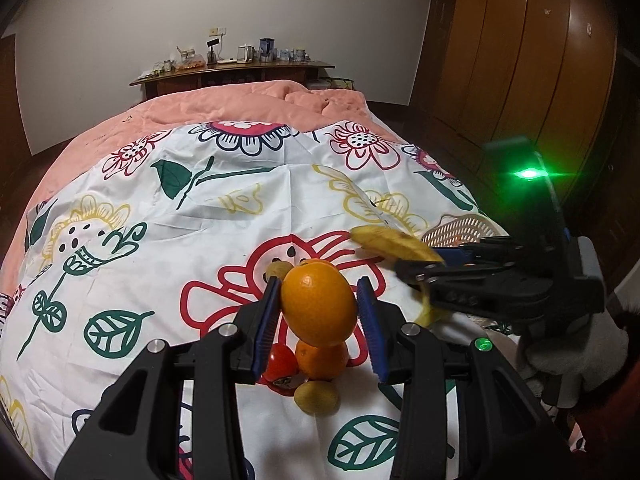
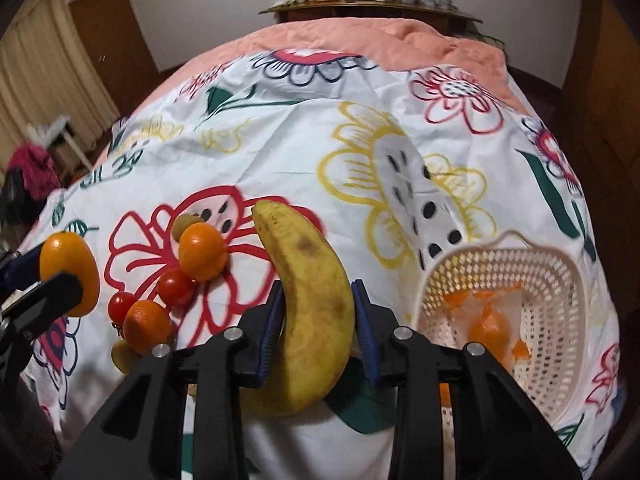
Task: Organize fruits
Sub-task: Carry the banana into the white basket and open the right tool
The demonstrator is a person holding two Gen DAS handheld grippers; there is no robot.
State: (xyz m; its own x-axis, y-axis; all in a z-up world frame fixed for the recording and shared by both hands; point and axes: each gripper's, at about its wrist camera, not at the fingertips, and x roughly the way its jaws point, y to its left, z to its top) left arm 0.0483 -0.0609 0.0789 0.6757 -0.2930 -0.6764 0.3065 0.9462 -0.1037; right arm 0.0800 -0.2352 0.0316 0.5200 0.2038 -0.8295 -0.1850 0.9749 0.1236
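Observation:
My left gripper [image 1: 319,284] is shut on a large orange [image 1: 318,304] and holds it above the flowered sheet; the same orange [image 2: 70,272] shows at the left edge of the right wrist view. My right gripper [image 2: 318,312] is shut on a spotted yellow banana [image 2: 308,300], which stands upright between the blue pads. The banana [image 1: 396,244] also shows in the left wrist view, near a white lattice basket [image 1: 460,232]. That basket [image 2: 556,280] lies right of the banana and holds orange fruit in clear wrap.
On the sheet lie two small oranges [image 2: 202,252] [image 2: 146,326], two red tomatoes [image 2: 176,286] [image 2: 120,306] and two greenish fruits [image 2: 186,222] [image 2: 124,356]. A pink quilt [image 1: 240,100] covers the far bed. A cluttered shelf [image 1: 232,66] stands behind, wardrobes at right.

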